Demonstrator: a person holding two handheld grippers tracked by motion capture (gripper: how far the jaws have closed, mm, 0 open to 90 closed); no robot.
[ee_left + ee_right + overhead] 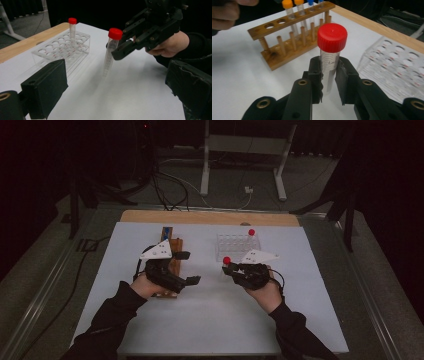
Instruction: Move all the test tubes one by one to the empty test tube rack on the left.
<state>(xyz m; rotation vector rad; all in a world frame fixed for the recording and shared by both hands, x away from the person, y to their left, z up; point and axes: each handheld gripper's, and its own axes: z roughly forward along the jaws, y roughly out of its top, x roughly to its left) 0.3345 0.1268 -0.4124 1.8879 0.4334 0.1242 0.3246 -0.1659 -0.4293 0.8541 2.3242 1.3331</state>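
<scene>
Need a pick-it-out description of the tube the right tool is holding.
Start at the clear plastic rack on the white table's far right side. Just in front of it, the right tool is shut on a clear graduated tube, gripped below its red cap. The other red-capped tube stands in the rack; this one is held above the table.

a lab bench setup — a white table (210, 320) carries a clear plastic tube rack (237, 245), with a wooden test-tube rack (172, 257) to its left — dark curtains and floor cables lie beyond.
</scene>
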